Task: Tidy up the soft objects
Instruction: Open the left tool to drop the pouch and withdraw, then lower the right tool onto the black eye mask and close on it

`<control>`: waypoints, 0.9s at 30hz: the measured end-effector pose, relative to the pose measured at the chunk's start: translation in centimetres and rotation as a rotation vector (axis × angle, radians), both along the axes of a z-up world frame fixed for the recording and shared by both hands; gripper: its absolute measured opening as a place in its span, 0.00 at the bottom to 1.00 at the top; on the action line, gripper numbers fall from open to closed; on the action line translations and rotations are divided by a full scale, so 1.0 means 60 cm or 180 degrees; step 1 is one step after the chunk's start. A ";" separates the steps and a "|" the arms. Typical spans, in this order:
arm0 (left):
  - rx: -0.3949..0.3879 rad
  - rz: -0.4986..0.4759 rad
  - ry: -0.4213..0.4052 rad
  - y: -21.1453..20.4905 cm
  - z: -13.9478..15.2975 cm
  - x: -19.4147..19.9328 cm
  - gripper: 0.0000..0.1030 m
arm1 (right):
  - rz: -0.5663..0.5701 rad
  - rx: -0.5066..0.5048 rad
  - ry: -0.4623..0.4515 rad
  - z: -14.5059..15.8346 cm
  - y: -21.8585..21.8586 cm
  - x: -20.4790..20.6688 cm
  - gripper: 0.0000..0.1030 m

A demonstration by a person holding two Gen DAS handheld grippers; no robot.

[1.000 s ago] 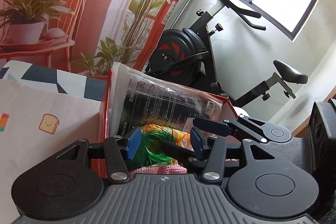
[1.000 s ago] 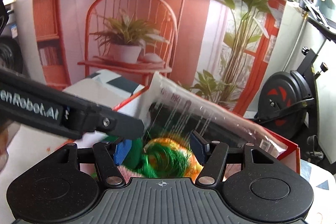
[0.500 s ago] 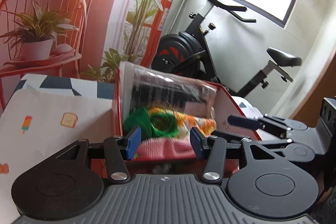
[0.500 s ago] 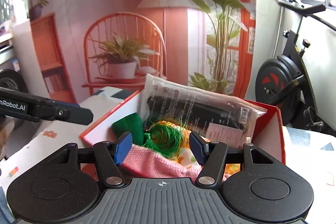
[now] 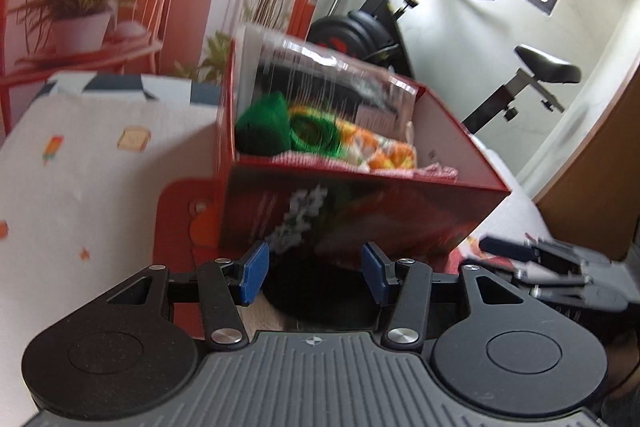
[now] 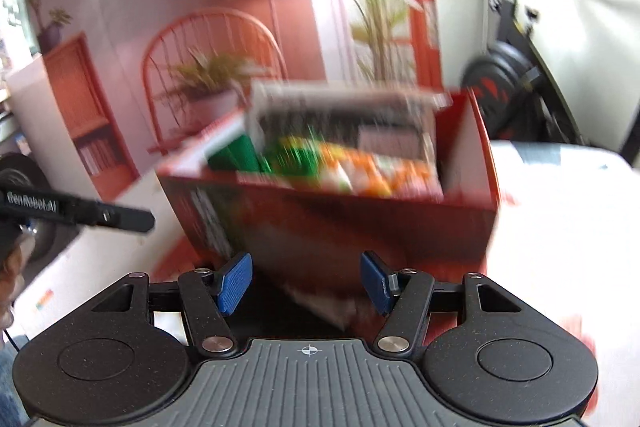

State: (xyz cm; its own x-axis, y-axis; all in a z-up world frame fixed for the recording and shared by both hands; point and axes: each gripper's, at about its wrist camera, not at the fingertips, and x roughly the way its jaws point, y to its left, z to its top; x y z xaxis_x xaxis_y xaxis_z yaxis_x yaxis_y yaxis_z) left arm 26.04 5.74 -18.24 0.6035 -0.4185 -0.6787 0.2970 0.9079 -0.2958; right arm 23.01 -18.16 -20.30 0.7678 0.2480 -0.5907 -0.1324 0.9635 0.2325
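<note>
**Tongs back away from the full red box**

The room has a wall picture of an orange chair and plants, and an exercise bike [image 5: 400,39] by the window. A white cloth with little toast pictures covers the worktop [image 5: 80,163].

The red box [image 5: 352,211] sits on that worktop. Soft things lie inside it: a green knit piece [image 5: 262,127], an orange and white cloth [image 5: 380,151], and a shiny plastic pack [image 5: 320,75] leaning at the back.

A moment ago both tongs were right over the soft things. Now they have pulled back and sit lower, in front of the box. The left tongs [image 5: 314,277] are open and empty. The right tongs [image 6: 306,281] are open and empty too. It looks like the packing is nearly done.
</note>
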 end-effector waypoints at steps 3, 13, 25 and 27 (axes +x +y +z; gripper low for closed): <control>0.0059 0.0037 0.0071 -0.015 -0.023 0.006 0.52 | -0.0113 -0.0016 0.0198 -0.036 0.004 -0.015 0.55; 0.0412 0.0077 0.0177 -0.069 -0.094 0.012 0.52 | -0.0365 0.0065 0.0449 -0.084 0.000 -0.069 0.55; 0.0436 0.0093 0.0101 -0.061 -0.101 -0.035 0.52 | -0.0495 0.0295 0.0443 -0.103 -0.014 -0.066 0.56; 0.0413 0.0107 0.0114 -0.059 -0.103 -0.036 0.53 | -0.0496 0.0349 0.0450 -0.104 -0.018 -0.061 0.57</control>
State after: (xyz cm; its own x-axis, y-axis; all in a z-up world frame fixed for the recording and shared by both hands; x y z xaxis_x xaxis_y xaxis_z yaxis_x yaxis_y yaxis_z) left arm 23.89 2.19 -24.43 0.5901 -0.3058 -0.7472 0.2570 0.9485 -0.1853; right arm 19.34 -19.24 -26.55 0.7135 0.2016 -0.6711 0.0572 0.9378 0.3425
